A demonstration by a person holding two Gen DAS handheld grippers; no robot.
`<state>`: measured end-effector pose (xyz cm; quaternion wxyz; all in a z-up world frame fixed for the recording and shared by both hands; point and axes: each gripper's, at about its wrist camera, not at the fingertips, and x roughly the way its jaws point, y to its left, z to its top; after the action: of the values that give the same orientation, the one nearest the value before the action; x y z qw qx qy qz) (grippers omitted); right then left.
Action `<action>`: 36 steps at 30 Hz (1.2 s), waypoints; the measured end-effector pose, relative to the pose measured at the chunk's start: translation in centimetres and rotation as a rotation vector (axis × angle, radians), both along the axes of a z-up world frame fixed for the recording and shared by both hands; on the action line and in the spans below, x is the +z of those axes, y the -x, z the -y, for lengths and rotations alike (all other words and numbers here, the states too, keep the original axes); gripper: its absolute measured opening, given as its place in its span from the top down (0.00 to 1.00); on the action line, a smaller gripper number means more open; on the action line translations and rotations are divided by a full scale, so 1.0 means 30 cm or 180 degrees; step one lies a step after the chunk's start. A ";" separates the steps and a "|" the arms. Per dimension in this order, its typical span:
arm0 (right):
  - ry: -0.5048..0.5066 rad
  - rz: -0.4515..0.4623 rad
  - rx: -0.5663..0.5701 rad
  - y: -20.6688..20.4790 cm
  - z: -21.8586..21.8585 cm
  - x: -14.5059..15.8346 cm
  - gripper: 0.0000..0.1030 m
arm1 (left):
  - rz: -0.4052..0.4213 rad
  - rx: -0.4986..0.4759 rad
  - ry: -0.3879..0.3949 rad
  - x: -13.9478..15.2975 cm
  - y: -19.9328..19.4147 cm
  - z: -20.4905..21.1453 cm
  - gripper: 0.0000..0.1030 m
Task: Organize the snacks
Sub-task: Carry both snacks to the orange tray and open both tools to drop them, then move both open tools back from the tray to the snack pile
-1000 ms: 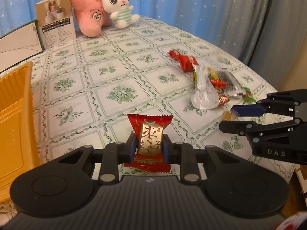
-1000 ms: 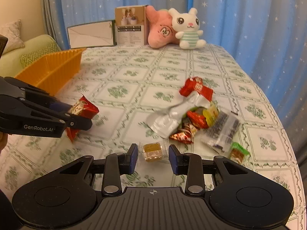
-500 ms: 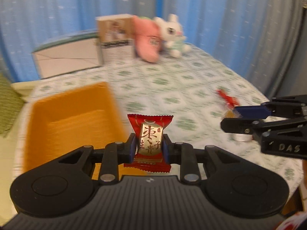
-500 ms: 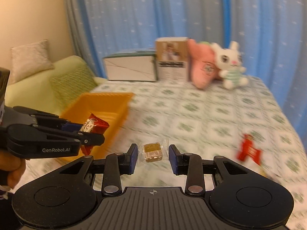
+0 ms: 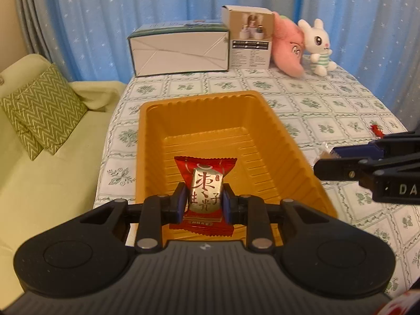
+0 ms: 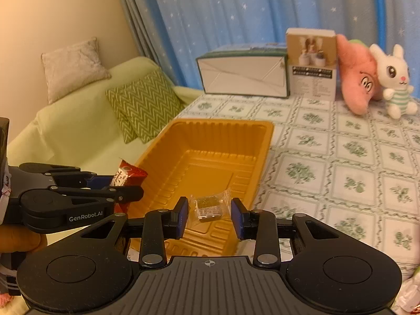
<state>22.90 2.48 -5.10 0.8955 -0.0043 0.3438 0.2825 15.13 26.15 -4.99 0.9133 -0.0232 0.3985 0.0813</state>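
Two tools hang over one orange tray (image 5: 147,141), each with a snack between its fingers. On the left tool (image 5: 204,204) the blue pads press from both sides on a red candy packet (image 5: 204,183) with a silver panel and red characters, held upright above the tray's near end. The right tool (image 6: 209,216) stands with its pads spread a little wider than the small clear packet (image 6: 210,204) with a dark square inside that sits between them; whether the pads touch the wrapper or it hangs free I cannot tell. That packet is above the tray's near right corner. In the right wrist view the left tool enters from the left with its red packet just outside the tray's left wall.

Only ridges show on the tray's bare floor, and it lies near the counter's (image 5: 315,110) left edge, on a white cloth with green flower squares. Along the counter's far edge stand a long white box (image 5: 181,50), an upright product carton (image 5: 249,42), a pink plush (image 5: 288,50) and a white rabbit plush (image 5: 319,47). Left of the counter is a pale green sofa with a zigzag cushion (image 5: 39,110); blue starred curtains hang behind.
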 end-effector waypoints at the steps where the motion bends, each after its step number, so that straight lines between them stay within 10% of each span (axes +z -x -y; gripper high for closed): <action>1: 0.0009 -0.0016 -0.0002 -0.003 -0.011 -0.005 0.65 | -0.0005 0.0009 0.0022 -0.007 -0.002 -0.007 0.76; 17: 0.0006 -0.0182 0.0020 -0.053 -0.094 -0.071 0.65 | 0.0107 0.0137 0.0097 -0.003 0.061 -0.071 0.57; 21: -0.0197 -0.0236 -0.0026 -0.056 -0.078 -0.060 0.37 | 0.0122 0.0179 0.0067 0.008 0.084 -0.075 0.56; 36: -0.0158 0.0132 -0.0581 0.133 0.112 0.112 0.36 | 0.0381 0.0099 0.0194 0.124 0.157 0.067 0.45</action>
<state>18.92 -0.88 -1.75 0.9243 0.0433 0.3171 0.2080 10.43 24.13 -1.26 0.9330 -0.0620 0.3451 0.0817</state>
